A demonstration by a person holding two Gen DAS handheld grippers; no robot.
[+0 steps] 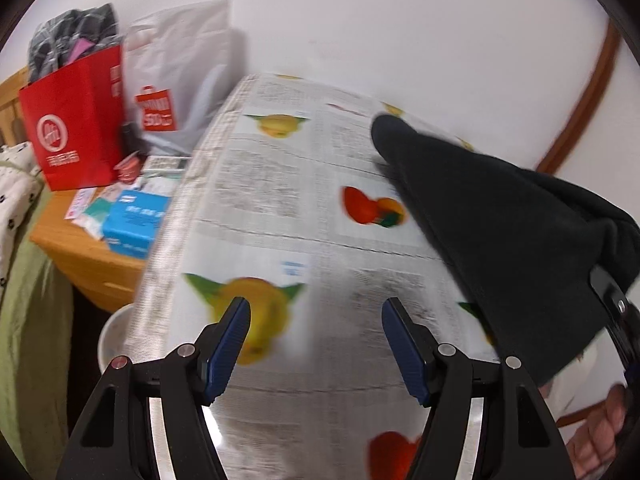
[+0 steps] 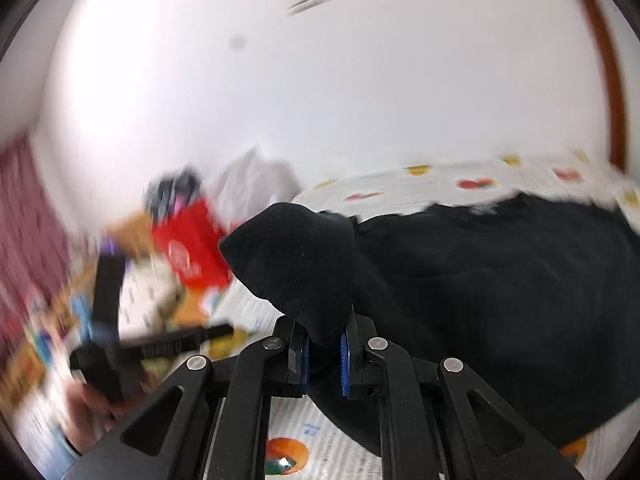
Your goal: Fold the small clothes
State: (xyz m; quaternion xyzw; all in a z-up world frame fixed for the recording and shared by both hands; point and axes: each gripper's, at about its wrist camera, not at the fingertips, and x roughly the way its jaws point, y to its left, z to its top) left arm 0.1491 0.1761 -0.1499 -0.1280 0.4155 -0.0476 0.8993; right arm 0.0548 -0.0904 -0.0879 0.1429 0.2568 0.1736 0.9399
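A black garment (image 2: 500,280) lies on a table covered with a newspaper-and-fruit print cloth (image 1: 288,200). My right gripper (image 2: 324,350) is shut on a bunched corner of the black garment (image 2: 296,264) and holds it lifted above the table. In the left wrist view the garment (image 1: 500,240) hangs stretched across the right side, up to the right gripper's frame (image 1: 616,308). My left gripper (image 1: 316,320) is open and empty over the bare tablecloth, to the left of the garment. The left gripper shows blurred in the right wrist view (image 2: 120,344).
A wooden side table (image 1: 80,240) to the left holds a red paper bag (image 1: 72,120), a white plastic bag (image 1: 180,80), a blue box (image 1: 136,220) and small packets. A green bedcover (image 1: 28,320) lies at far left. A white wall stands behind.
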